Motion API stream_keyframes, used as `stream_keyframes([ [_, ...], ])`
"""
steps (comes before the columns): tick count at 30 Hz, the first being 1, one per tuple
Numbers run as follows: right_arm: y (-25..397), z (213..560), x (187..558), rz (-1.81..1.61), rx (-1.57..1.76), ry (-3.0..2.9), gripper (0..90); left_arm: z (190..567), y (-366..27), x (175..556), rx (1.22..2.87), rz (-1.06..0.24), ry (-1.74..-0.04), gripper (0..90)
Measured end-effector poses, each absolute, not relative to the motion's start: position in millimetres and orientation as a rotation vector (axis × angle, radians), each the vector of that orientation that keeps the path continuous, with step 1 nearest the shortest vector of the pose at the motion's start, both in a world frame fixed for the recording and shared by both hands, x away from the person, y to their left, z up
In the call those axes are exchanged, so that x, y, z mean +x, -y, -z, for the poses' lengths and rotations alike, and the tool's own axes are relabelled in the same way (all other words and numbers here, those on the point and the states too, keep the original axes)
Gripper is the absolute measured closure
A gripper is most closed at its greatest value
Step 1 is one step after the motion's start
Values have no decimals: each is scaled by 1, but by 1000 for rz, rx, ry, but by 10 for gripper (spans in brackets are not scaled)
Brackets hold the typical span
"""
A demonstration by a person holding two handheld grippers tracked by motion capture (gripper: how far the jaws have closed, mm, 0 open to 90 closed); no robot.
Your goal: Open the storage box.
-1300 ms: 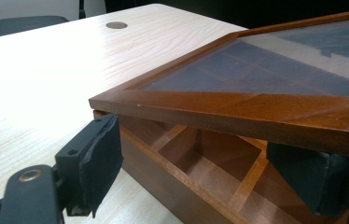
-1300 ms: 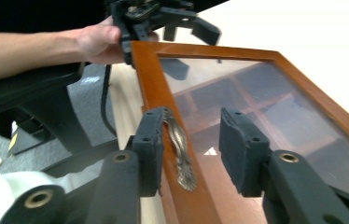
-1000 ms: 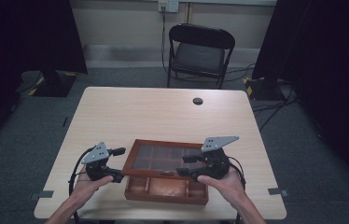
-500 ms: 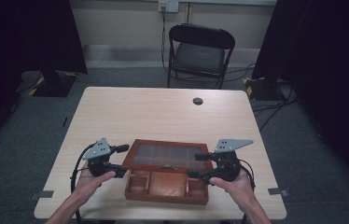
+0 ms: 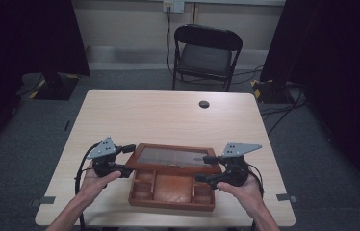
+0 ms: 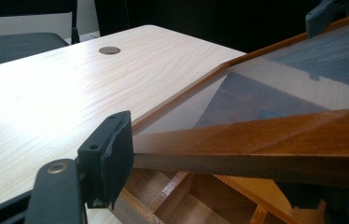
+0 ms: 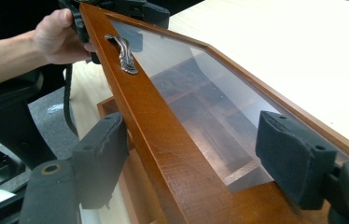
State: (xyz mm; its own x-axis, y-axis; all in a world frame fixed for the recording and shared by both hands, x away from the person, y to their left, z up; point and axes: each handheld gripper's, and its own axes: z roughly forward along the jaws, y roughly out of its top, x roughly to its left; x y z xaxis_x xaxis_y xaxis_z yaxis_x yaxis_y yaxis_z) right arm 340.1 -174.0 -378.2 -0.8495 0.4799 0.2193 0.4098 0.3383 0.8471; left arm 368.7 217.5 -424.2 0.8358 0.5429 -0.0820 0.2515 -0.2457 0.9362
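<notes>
The tabletop (image 5: 168, 120) is a pale wood slab spreading across the middle of the high view, with a small dark round disc (image 5: 204, 104) near its far edge. Beyond it, at the upper middle of the frame, stands a black folding chair (image 5: 206, 55).

The wooden box (image 5: 171, 190) sits at the lower middle of the high view, close to the near edge of the tabletop, between the two hands. Its open base shows several small compartments around a wider middle one. Its lid (image 5: 174, 158), a brown frame around a clear pane, is raised at the front edge and tilts up from the back of the box. In the right gripper view a dark metal handle (image 7: 123, 53) lies on the lid's front rail, in the upper left of that frame.

The left claw (image 5: 126, 160) is at the lid's left end, lower left of centre in the high view. In the left gripper view one of its black pads (image 6: 112, 154) presses against the lid's corner; the other pad is mostly hidden under the frame, so I cannot tell if the claw is clamped.

The right claw (image 5: 206, 168) is at the lid's right end. In the right gripper view its pads (image 7: 100, 158) stand apart on either side of the front rail, with gaps visible, not squeezing it.
</notes>
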Motion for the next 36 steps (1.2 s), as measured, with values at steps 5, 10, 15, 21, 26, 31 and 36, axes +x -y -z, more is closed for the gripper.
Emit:
stream_keyframes([
  [5,177,378,339,-1557,827,-2486,251,423,-217,371,1838,-296,-604,295],
  [10,183,378,340,-1554,837,-2466,229,422,-217,372,1838,-289,-605,303],
  [15,185,379,341,-1555,833,-2466,218,421,-217,372,1843,-287,-595,311],
  [21,189,380,343,-1558,834,-2448,217,421,-217,373,1836,-278,-585,333],
  [26,192,381,348,-1550,857,-2435,198,420,-217,375,1827,-277,-578,356],
  [31,197,382,353,-1561,886,-2405,221,415,-217,378,1833,-276,-573,386],
  [36,201,382,358,-1577,912,-2379,231,414,-217,380,1814,-268,-578,398],
])
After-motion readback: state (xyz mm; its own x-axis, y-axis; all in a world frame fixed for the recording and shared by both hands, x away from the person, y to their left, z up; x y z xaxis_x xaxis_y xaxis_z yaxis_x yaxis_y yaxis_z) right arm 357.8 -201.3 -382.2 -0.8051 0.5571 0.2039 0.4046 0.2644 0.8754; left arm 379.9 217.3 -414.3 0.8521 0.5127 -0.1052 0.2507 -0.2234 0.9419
